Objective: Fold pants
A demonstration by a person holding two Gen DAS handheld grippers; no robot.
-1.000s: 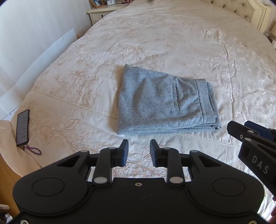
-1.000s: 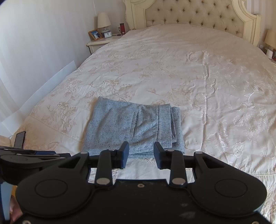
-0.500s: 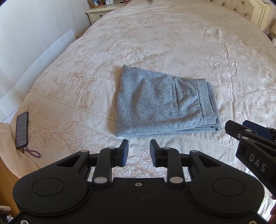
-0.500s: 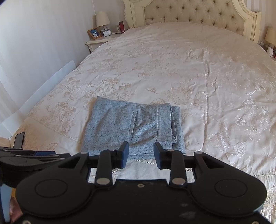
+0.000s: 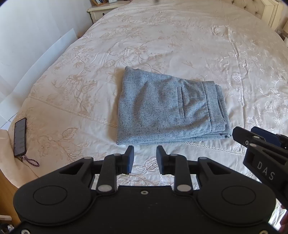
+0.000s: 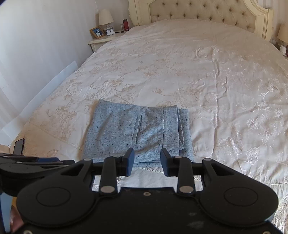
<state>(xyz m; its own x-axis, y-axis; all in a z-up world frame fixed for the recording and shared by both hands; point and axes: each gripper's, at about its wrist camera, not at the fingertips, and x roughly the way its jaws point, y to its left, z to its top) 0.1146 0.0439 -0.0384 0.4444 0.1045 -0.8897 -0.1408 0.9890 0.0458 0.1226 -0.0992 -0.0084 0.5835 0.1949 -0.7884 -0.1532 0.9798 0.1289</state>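
Grey folded pants (image 5: 169,109) lie on bedspread (image 5: 180,45); both grippers' fingers (image 5: 130,157) parted, empty

In the left wrist view the folded grey pants (image 5: 169,109) sit a touch lower and further left in the frame than a second ago, and the phone (image 5: 20,136) at the bed's edge has slid slightly right. In the right wrist view the headboard (image 6: 207,10) shows a little more, and the pants (image 6: 138,131) have barely shifted
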